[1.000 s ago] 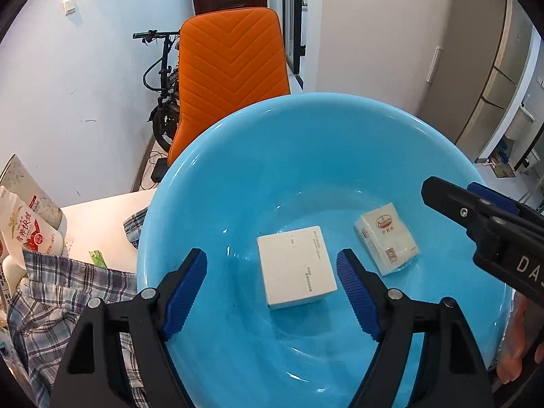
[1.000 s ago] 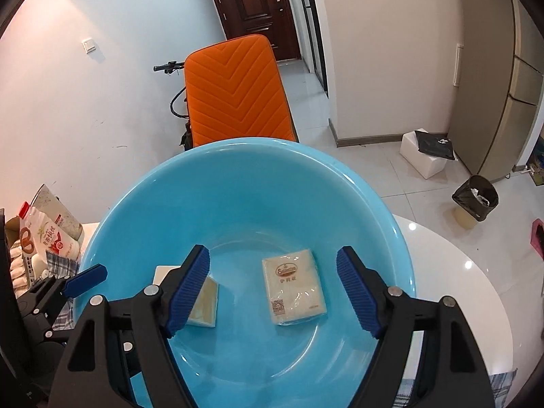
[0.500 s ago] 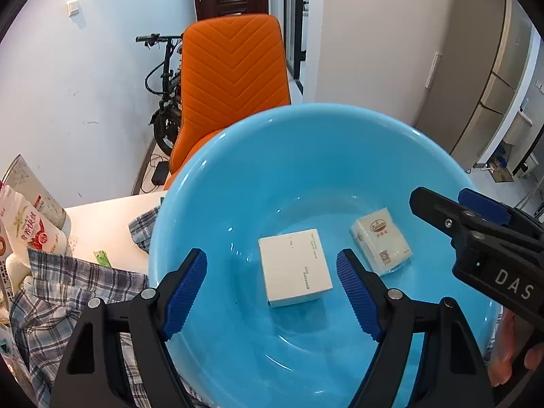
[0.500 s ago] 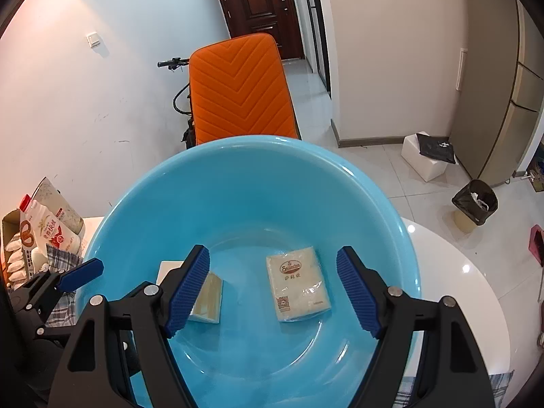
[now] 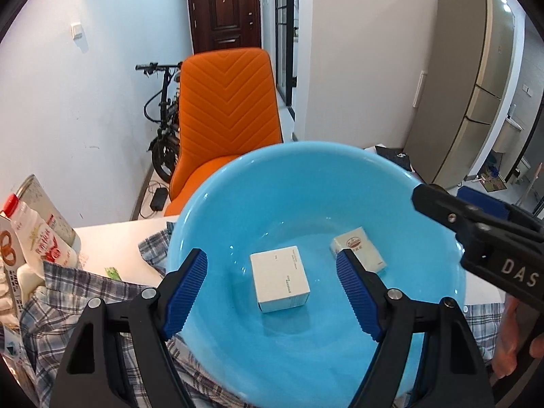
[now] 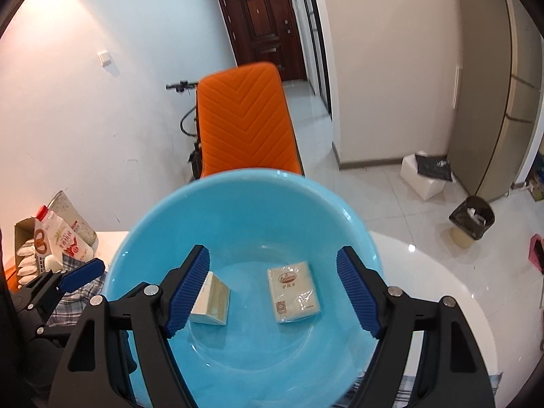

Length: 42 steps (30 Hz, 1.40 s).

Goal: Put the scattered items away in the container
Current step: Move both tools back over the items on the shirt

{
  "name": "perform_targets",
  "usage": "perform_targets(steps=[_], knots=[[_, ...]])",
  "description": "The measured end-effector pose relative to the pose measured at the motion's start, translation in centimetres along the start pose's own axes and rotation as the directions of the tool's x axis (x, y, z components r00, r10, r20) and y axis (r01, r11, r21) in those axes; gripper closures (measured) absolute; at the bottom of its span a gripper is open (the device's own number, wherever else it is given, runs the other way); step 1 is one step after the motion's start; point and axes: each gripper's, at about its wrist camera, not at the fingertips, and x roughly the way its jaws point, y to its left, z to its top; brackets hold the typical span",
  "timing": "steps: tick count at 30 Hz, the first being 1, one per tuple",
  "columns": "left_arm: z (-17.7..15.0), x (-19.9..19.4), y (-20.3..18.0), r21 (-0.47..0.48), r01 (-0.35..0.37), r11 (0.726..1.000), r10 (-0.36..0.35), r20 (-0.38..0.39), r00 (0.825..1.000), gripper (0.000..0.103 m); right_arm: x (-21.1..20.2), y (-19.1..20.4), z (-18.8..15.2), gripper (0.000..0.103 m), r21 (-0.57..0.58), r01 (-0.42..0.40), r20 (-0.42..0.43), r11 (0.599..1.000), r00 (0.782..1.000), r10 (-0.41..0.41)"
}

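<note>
A big light-blue basin (image 5: 258, 183) (image 6: 238, 187) stands on the white table. Inside it lie a white box (image 5: 279, 283) (image 6: 212, 304) and a wrapped tissue pack (image 5: 362, 250) (image 6: 293, 290). My left gripper (image 5: 272, 292) hovers open above the basin over the white box, with nothing between its blue pads. My right gripper (image 6: 272, 289) hangs open above the tissue pack, not touching it. The right gripper's black body (image 5: 482, 238) shows at the right of the left wrist view. The left gripper's blue fingertip (image 6: 81, 273) shows at the left of the right wrist view.
A plaid shirt (image 5: 57, 309) lies crumpled on the table left of the basin, and under its near rim. Milk bottles and snack packs (image 5: 37, 238) stand at the far left. An orange chair (image 5: 227, 108) and a bicycle (image 5: 163, 129) are behind the table.
Both grippers have risen and drawn back from the basin, which looks smaller and lower in both views. The box and tissue pack stay where they lay. Jaws unchanged.
</note>
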Motion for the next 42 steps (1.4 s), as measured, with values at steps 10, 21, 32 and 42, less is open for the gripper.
perform_targets(steps=[10,21,32,42], knots=[[-2.4,-3.5,-0.9,0.038,0.013,0.999,-0.011,-0.069,0.998,0.02,-5.0,0.9,-1.2,0.02,-0.081,0.003,-0.003,0.997,1.0,-0.003],[-8.9,-12.0,-3.0,0.096,0.031,0.995,-0.027,-0.044,0.999,0.014,-16.0,2.7,-5.4,0.02,-0.189,-0.049,0.023,0.981,0.998,0.055],[-20.6,-16.1,-2.2,0.068,0.072,0.995,-0.065,-0.093,0.994,0.014,-21.4,0.8,-17.2,0.02,-0.146,-0.185,-0.047,0.972,0.983,0.18],[-28.6,-15.1,0.1,0.056,0.008,0.998,0.002,-0.174,0.985,0.014,-22.0,0.1,-26.4,0.013,-0.226,-0.074,-0.043,0.971,0.997,0.066]])
